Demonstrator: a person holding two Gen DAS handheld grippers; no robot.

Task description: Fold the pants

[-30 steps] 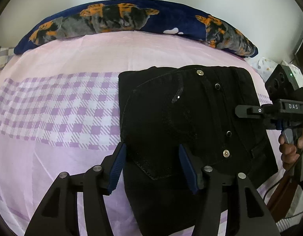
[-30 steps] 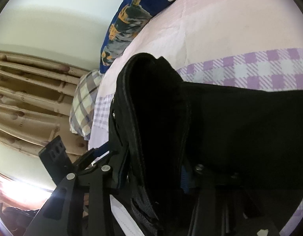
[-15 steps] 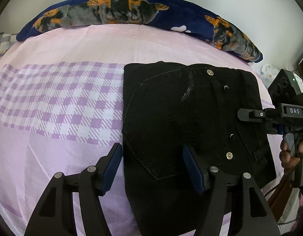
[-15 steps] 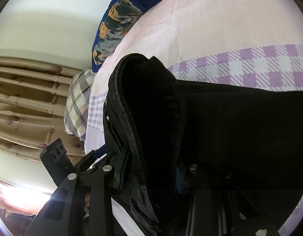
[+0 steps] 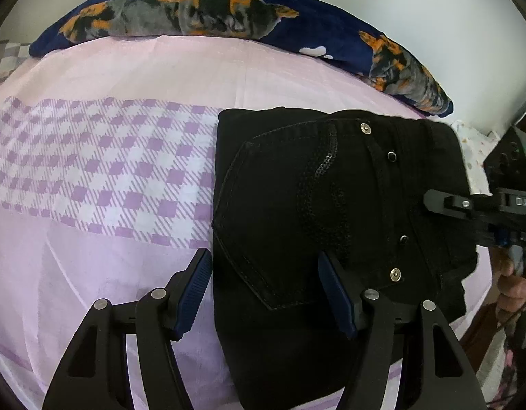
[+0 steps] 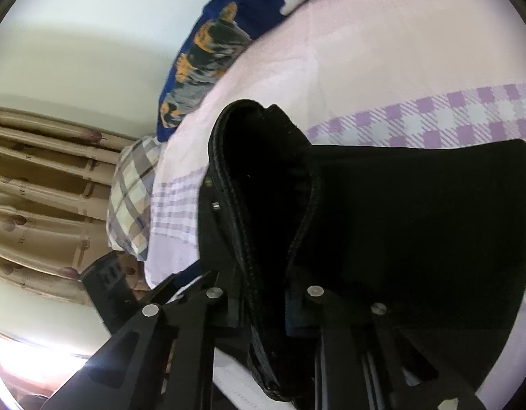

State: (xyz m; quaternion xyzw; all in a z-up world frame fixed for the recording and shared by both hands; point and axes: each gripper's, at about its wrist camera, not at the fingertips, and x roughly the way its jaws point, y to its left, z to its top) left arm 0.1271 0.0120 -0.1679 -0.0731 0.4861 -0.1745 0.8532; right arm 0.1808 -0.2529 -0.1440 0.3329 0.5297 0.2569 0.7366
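On the pink-and-purple checked bedsheet (image 5: 109, 171) at frame left, the left gripper (image 5: 266, 290) hovers spread over the folded black denim pants (image 5: 314, 212) at centre-right, whose right edge the right gripper (image 6: 263, 304) pinches.

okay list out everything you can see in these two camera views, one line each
pants: one, black, folded on the bed, right of the checked band
bedsheet: one, pink with a purple checked band, under the pants
long pillow: one, navy with an orange and grey print, along the bed's far edge
plaid pillow: one, cream and grey, at the bed's edge
curtain: one, beige, beside the bed
left gripper: one, black with blue pads, open over the pants' near edge
right gripper: one, black, shut on the pants' edge
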